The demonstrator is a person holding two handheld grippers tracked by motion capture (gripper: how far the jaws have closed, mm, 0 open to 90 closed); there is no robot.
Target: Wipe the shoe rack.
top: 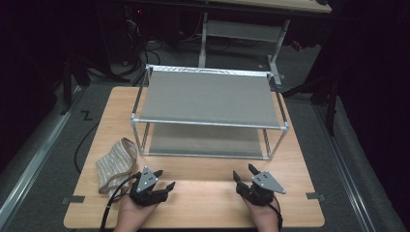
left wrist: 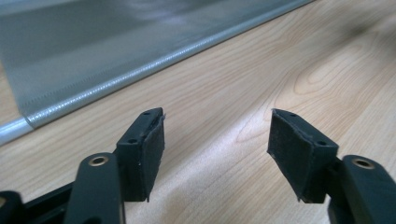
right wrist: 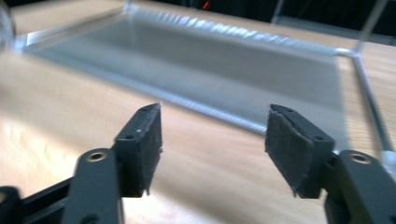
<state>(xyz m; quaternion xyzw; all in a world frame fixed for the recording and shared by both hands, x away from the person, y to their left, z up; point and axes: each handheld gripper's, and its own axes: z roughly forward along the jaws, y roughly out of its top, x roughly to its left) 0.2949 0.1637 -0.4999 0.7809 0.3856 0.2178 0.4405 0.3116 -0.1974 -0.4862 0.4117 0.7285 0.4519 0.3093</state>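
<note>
The striped cloth [top: 115, 164] lies crumpled near the desk's [top: 203, 205] front left corner, close to the left edge, just beside the lower left leg of the rack. It is a beige piece with thin pale stripes, folded loosely over itself, and nothing grips it.

Just right of the cloth, by the front edge, the left gripper [top: 163, 179] rests low over the bare wood in the person's left hand [top: 133, 210], a cable trailing from it toward the front left corner. Its jaws stand spread with nothing between them; in the left gripper view its pads [left wrist: 152, 149] frame only wood grain, with the rack's lower shelf edge [left wrist: 140, 70] running across beyond them.

Farther right along the front edge, the right gripper [top: 245, 172] is held in the person's right hand [top: 263, 217], well apart from the cloth. Its jaws are also parted and empty; the right gripper view shows its pads [right wrist: 152, 140] over wood, facing the lower shelf.

Behind both grippers, the two-tier metal rack [top: 208, 96] with grey shelves fills the middle and back of the desk.
</note>
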